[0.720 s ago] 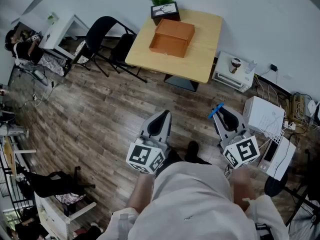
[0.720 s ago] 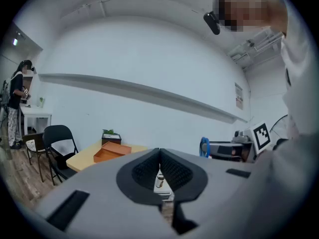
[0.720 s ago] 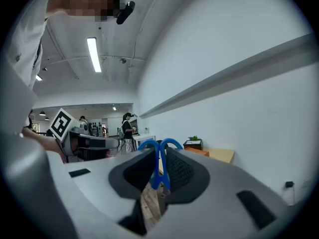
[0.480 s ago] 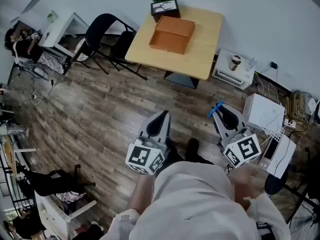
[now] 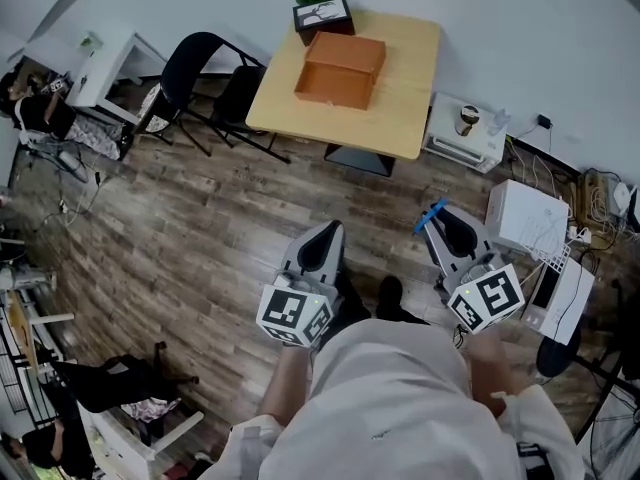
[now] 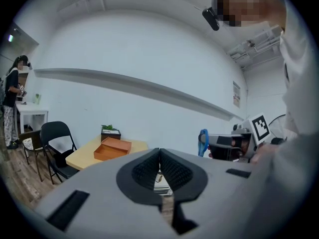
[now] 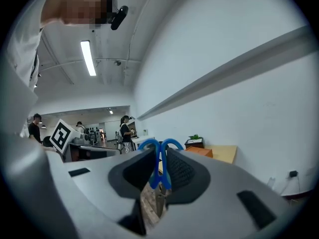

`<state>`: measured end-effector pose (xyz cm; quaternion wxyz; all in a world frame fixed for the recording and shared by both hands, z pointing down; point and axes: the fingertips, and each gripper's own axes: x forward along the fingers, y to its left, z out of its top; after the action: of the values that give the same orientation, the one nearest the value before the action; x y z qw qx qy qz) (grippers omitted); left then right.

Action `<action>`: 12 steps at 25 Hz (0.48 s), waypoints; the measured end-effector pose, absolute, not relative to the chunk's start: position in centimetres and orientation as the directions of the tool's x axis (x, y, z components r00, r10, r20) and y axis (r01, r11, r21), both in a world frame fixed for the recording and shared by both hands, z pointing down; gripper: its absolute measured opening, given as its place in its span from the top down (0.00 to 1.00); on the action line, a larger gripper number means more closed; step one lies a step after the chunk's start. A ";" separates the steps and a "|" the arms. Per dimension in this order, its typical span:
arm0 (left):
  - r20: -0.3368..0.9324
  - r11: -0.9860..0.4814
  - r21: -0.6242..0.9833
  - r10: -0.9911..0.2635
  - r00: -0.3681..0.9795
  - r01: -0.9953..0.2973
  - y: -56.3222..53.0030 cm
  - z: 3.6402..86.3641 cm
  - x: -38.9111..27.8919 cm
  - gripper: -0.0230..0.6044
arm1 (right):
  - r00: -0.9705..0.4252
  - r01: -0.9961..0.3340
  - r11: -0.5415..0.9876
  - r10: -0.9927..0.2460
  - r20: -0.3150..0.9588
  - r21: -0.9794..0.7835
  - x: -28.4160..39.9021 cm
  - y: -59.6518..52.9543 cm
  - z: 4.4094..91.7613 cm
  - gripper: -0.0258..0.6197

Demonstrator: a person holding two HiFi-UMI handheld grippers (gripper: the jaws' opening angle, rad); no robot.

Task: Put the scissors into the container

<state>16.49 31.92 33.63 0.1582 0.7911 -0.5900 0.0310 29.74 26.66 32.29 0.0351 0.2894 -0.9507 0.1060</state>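
Blue plastic handle loops of the scissors (image 7: 160, 159) stood pinched between the two dark ribbed pads of the right gripper (image 7: 160, 153), whose jaws were drawn in until they pressed on the handles from both sides. The loops projected past the jaw tips; the blades ran back between the jaws toward the camera. In the head view the scissors (image 5: 431, 217) showed as a short blue bar at the tip of the right gripper (image 5: 447, 230).

The left gripper (image 6: 160, 154) had its jaws fully together, pad against pad, with nothing between them. In the head view the left gripper (image 5: 321, 240) was held level with the right one, the two well apart, both low in front of the person's white garment (image 5: 390, 408) and above the wood-plank floor (image 5: 200, 228).

The container (image 5: 340, 68), an orange open-topped box, stood on a light wooden table (image 5: 410, 108) against the wall, well apart from both grippers. Its orange inner floor was in view. Just beyond it on the table stood a dark planter (image 5: 322, 12) with green leaves. A black folding chair (image 5: 205, 63) stood at the table's left. A white boxed unit (image 5: 525, 228) stood on the floor near the right gripper.
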 end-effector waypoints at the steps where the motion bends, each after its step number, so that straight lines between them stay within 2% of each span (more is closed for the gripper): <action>1: 0.235 -0.265 0.212 -0.921 0.312 -0.941 31.5 33.5 16.1 0.95 | -0.825 -0.565 0.804 -0.551 0.127 -0.183 29.3 26.4 32.2 0.85; 12: 0.225 -0.386 0.222 -0.873 0.432 -0.895 25.8 33.1 9.6 0.95 | -0.750 -0.660 0.719 -0.644 0.151 -0.216 22.4 21.8 31.8 0.84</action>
<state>9.57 25.79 33.08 0.1563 0.8317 -0.5315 0.0354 22.36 21.81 31.80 0.0324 0.3518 -0.9266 0.1290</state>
